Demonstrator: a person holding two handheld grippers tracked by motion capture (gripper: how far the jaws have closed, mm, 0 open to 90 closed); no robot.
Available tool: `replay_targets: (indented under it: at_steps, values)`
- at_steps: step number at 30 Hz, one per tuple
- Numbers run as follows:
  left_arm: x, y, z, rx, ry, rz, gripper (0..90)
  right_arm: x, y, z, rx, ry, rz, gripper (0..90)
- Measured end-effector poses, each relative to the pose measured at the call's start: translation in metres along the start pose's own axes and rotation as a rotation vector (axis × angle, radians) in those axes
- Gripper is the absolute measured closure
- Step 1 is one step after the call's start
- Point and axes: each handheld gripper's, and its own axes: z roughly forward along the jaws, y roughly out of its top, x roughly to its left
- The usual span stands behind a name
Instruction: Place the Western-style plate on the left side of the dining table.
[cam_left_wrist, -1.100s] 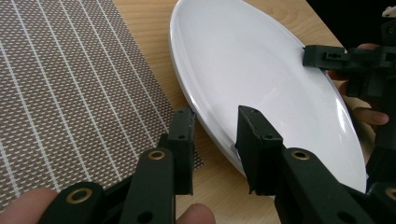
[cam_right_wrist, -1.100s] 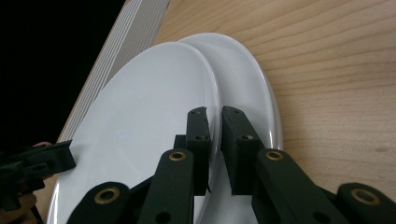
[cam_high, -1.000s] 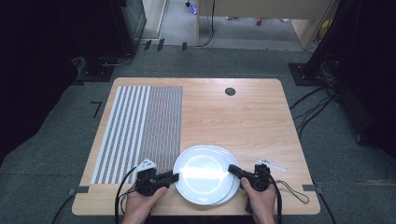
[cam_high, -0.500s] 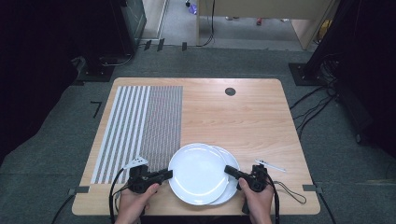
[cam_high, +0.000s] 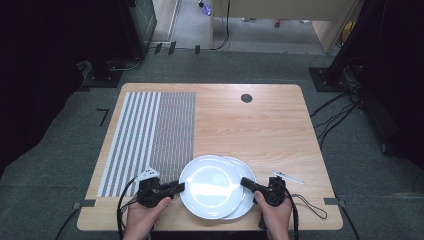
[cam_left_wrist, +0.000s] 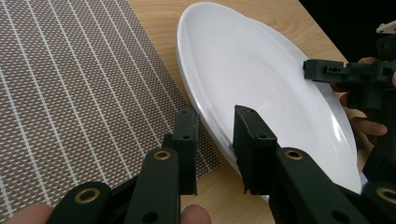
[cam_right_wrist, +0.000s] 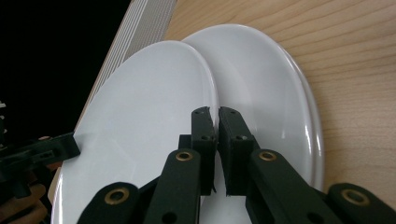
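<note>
We hold the top plate of a stack at the near edge of the worktop, lifted and slid left over the lower plate, which lies flat beneath it and peeks out on the right. The right tool is clamped narrow on the top plate's right rim; in the right gripper view its jaws pinch the rim with almost no gap. The left tool sits at the plate's left rim with its jaws part open around the edge; in the left gripper view the rim runs between them, touching at most 1 of them.

To do this step well, we judge that the left tool should close squarely on the rim before any wider move, so that 2 grips share the weight. We would keep the plate level, both tools rising together, and carry it left toward the striped mat, clearing the lower plate's rim rather than dragging across it. The glazed rim looks slick, so a shallow bite could slip. The small white stick lying on the right is well apart and needs no care.
</note>
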Motion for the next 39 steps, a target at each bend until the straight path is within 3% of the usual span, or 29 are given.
replay_targets:
  at_steps: [10, 18, 25, 32, 35, 39]
  values:
    - [0.004, -0.001, 0.000, -0.005, -0.018, -0.012, 72.2, 0.001, -0.003, 0.005, 0.010, 0.011, 0.027, 79.6]
    - [0.007, -0.002, 0.002, -0.008, -0.028, -0.016, 72.4, 0.005, -0.004, 0.004, -0.025, -0.001, 0.005, 83.2]
    - [0.009, -0.002, 0.002, -0.007, -0.023, -0.033, 72.3, 0.008, -0.004, 0.001, -0.043, 0.020, 0.027, 84.8]
    - [0.010, -0.003, 0.001, -0.016, -0.035, -0.054, 73.2, 0.009, -0.005, 0.000, -0.052, 0.027, 0.080, 86.5]
    - [0.010, -0.002, -0.002, -0.033, -0.051, -0.066, 76.4, 0.008, -0.006, -0.001, -0.067, 0.057, 0.150, 88.4]
    - [0.009, -0.002, -0.002, -0.034, -0.041, -0.077, 76.6, 0.009, -0.006, -0.002, -0.080, 0.057, 0.149, 88.5]
